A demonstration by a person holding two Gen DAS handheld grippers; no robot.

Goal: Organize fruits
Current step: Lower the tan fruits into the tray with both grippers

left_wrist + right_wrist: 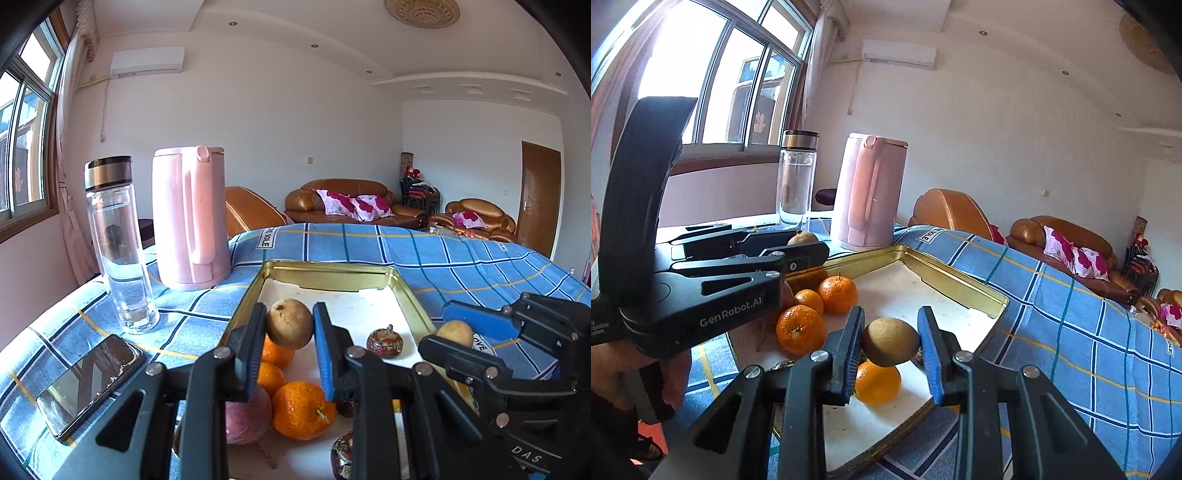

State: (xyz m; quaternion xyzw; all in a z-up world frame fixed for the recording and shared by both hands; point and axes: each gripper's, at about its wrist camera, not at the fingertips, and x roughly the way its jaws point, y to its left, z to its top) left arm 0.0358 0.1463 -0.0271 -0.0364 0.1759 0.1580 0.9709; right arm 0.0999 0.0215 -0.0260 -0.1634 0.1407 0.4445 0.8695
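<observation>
Beside the tray, only the left view shows a phone.

A: How does the left black two-finger gripper with blue pads stand?

B: Tilted a little downward, jaws clamped on a small round brown fruit.

A: And the right black blue-padded gripper?

B: Same downward tilt, pinching a second brown round fruit. A hand grips the left gripper's handle at the right wrist view's left edge.
</observation>
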